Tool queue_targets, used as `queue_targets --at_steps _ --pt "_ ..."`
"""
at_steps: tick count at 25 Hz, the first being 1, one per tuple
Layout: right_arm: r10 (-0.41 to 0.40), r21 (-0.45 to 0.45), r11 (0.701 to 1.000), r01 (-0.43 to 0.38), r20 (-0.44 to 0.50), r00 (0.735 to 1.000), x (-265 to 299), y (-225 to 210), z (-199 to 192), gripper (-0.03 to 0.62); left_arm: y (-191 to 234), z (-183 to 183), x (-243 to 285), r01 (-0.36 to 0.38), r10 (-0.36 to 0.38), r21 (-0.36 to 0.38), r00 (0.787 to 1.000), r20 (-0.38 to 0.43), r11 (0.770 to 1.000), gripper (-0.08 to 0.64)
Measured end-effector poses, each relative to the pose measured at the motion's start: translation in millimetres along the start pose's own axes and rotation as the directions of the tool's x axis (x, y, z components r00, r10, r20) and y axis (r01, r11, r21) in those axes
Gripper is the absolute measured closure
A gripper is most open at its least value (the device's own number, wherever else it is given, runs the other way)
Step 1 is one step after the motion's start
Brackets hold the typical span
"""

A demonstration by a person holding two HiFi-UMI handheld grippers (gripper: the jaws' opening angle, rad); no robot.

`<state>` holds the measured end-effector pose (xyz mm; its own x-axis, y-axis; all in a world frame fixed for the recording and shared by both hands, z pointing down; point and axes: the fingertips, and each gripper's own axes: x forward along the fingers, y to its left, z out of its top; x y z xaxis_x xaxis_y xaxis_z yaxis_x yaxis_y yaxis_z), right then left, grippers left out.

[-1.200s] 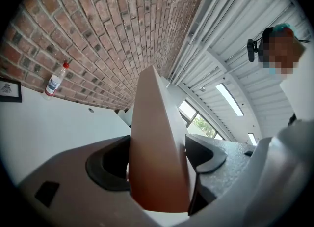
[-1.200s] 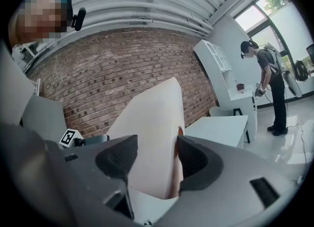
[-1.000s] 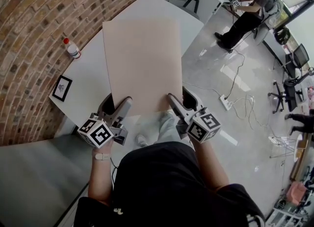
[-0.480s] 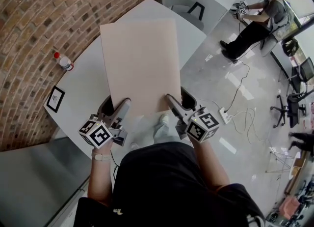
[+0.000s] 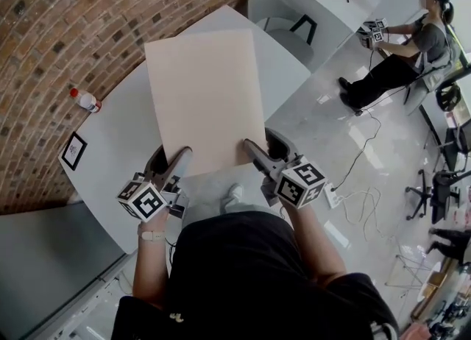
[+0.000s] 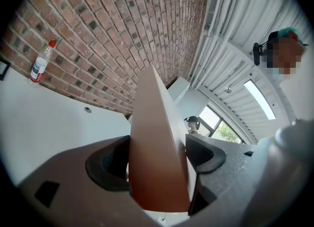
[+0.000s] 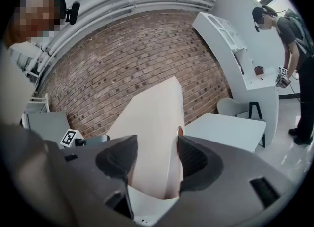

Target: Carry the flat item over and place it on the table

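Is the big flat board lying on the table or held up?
Held up: the left gripper and right gripper each clamp the board by its near edge above the table.

Above the table [image 5: 118, 156]: board [image 5: 204, 99], near-left corner between jaws of left gripper [image 5: 175, 160], near-right corner in right gripper [image 5: 254, 151]. On table's left edge, by brick wall [image 5: 88, 15]: bottle [image 5: 85, 99]; picture frame [image 5: 73, 151] nearer along that edge. Beyond far end: chair [image 5: 274, 7].
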<state>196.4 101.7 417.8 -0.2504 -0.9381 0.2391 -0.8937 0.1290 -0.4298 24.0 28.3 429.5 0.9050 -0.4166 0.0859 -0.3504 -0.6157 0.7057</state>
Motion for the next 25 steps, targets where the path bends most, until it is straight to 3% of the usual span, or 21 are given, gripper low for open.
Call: queue_targets --at_steps 11,25 --pt "0.090 0.013 0.996 -0.090 -0.079 0.993 54 -28 11 0.332 31 11 23 -0.116 0.120 -0.067 0.991 0.054 0.991 0.221" --pt "0.163 0.000 0.986 -0.167 -0.222 0.961 164 -31 10 0.331 114 48 33 -0.193 0.214 -0.169 0.970 0.115 0.967 0.221"
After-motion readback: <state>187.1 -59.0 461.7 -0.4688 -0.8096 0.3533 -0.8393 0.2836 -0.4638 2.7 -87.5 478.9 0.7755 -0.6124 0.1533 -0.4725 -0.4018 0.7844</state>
